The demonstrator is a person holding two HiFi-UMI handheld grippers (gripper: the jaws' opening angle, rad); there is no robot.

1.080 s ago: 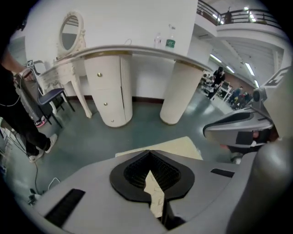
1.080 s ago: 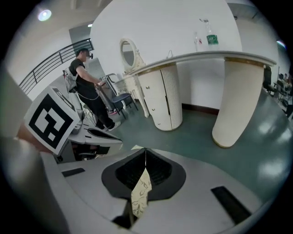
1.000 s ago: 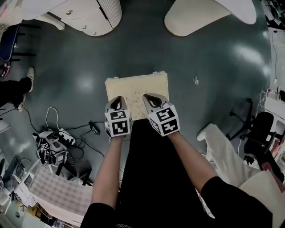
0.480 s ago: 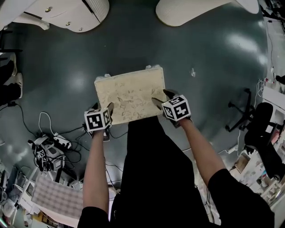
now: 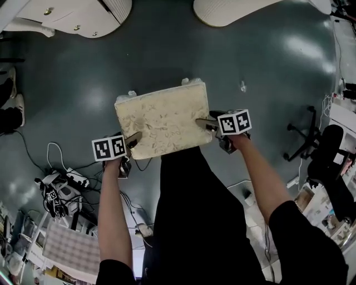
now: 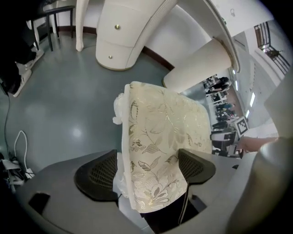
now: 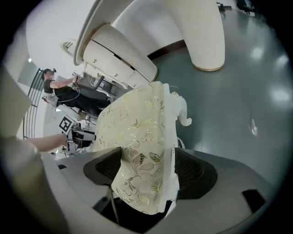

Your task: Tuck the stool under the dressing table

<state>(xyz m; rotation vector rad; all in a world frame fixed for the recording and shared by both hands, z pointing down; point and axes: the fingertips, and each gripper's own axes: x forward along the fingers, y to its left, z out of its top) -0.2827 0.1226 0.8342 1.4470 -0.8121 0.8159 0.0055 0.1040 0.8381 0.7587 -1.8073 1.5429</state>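
The stool has a cream cushion with a gold leaf pattern and stands on the grey floor in front of my legs. My left gripper is at its near left edge and my right gripper at its right edge. In the left gripper view the jaws of the left gripper have just been opening and straddle the cushion edge. The right gripper likewise has just opened wide around the cushion. Neither pair of pads presses on it. The white dressing table stands beyond the stool.
Cables and a power strip lie on the floor at the left. A black office chair stands at the right. Someone's shoes are at the left edge. The table's curved white leg is at the top.
Both grippers have dropped and spread apart from over the cushion to its two sides. Their jaws went from shut to open, now straddling the seat edges.
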